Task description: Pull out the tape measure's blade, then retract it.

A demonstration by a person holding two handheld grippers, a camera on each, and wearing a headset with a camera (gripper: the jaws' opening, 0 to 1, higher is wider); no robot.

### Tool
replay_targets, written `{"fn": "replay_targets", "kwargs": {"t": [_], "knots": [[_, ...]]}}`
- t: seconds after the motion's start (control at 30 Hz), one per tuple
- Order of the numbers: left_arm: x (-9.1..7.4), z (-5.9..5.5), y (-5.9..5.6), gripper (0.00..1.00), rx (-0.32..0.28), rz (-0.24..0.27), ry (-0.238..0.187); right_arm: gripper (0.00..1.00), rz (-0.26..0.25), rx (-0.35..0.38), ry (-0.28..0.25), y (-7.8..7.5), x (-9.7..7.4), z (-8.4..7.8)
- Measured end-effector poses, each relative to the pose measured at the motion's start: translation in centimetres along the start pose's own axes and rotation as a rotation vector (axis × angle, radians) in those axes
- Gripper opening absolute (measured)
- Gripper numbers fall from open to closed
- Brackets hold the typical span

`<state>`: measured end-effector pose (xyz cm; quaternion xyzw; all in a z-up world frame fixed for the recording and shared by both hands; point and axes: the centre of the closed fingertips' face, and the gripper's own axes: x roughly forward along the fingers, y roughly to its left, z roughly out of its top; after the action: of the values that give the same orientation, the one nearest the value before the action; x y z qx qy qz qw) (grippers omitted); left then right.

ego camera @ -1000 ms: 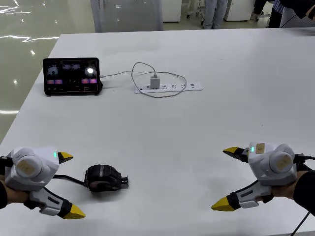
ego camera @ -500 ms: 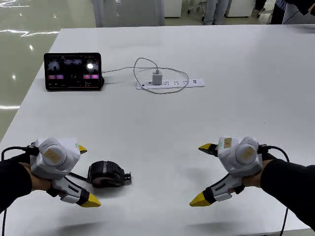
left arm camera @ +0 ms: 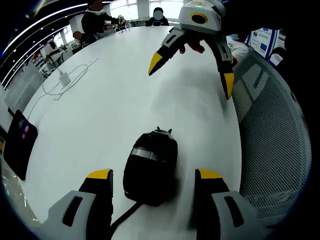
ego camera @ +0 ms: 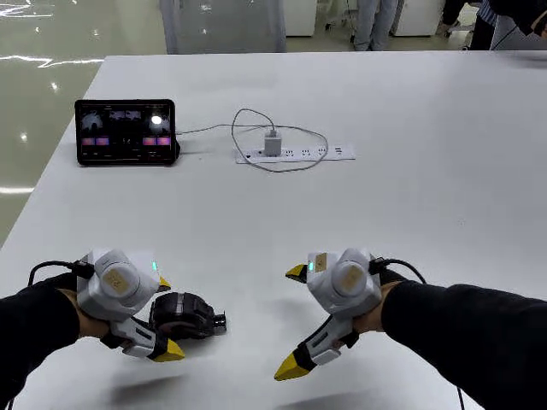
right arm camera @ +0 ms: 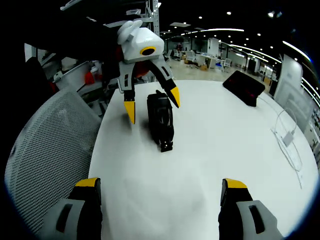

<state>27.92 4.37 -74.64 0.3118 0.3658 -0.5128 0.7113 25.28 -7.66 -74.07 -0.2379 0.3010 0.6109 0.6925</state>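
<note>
showed the opening step of the task, the reach for a hold, with no blade drawn out as yet. found the tape measure [ego camera: 184, 314], black-cased, resting on the white table [ego camera: 359, 196] near its front edge, toward the left, with the hook tab [right arm camera: 166, 146] at the mouth of the case pointing toward the right gripper [ego camera: 292, 320]. placed the left gripper [left arm camera: 155, 175] astride the case: jaws apart, one yellow tip on each side, a sliver of table visible between each tip and the case in the left gripper view, hence judged not yet clamped. showed a dark strap [left arm camera: 122, 215] trailing from the rear of the case back between those jaws. placed the right gripper near the hook end but clear of it, jaws spread wide, holding nothing. could not settle the pose of the case, on edge or on its side. left the tablet [ego camera: 125, 131] and the power strip [ego camera: 295, 152] with its charger [ego camera: 272, 142] well apart at the far side of the table, out of the working path.

judged the next move to call for two holds: left jaws closed firmly on the case as an anchor, right jaws brought in low and narrowed onto the small tab. expected the tab to be the harder target, thin and close to the table surface. called afterwards for a straight pull away from the case, along the table, then a controlled return to avoid a snap-back.
</note>
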Motion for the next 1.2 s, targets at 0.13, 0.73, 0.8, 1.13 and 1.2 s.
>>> {"fn": "replay_targets", "kwargs": {"t": [0.13, 0.73, 0.8, 1.13, 1.2], "knots": [[0.1, 0.0, 0.0, 0.56, 0.014, -0.001, 0.015, 0.99, 0.003, -0.006, 0.005, -0.4, 0.9, 0.9], [0.7, 0.0, 0.5, 0.33, 0.059, -0.013, 0.02, 0.58, 0.036, -0.084, 0.05, -1.0, 4.8, 2.6], [0.7, 0.0, 0.5, 0.33, 0.05, -0.007, 0.008, 0.53, 0.04, -0.118, 0.068, -0.9, 5.5, 2.4], [0.7, 0.2, 0.4, 0.33, 0.097, -0.017, 0.041, 0.33, 0.077, -0.142, 0.073, -0.6, 7.2, 3.0], [0.7, 0.2, 0.3, 0.32, 0.089, -0.022, 0.035, 0.3, 0.074, -0.149, 0.078, -0.8, 7.2, 2.8]]}}
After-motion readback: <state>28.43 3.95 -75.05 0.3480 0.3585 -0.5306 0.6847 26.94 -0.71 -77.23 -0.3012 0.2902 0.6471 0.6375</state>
